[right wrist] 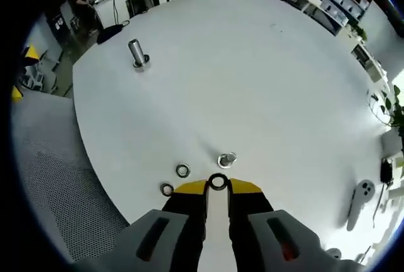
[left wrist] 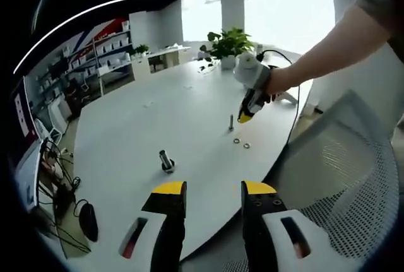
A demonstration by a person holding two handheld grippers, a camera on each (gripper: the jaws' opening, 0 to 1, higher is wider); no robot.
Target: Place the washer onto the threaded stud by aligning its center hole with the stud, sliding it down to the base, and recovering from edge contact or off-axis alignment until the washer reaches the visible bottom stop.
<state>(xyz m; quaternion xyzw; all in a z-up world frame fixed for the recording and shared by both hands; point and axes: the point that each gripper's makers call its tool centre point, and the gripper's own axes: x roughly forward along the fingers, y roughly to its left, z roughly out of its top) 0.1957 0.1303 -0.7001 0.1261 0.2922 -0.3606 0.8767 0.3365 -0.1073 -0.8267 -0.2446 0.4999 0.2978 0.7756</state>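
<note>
Two washers lie loose on the white table, low and left of centre in the right gripper view, just beside my right gripper. Its yellow-tipped jaws are pinched on a third washer, held flat at their tips. The threaded stud stands upright just above that washer in the frame, close to it but apart. A larger bolt-like post stands well apart at the upper left. A white controller lies at the lower right.

In the left gripper view my left gripper hangs at the bottom of the frame, jaws spread with nothing between them. My right hand shows at the upper right, holding the other gripper over the stud. A potted plant sits at the table's far edge. I can read no writing or labels anywhere.
</note>
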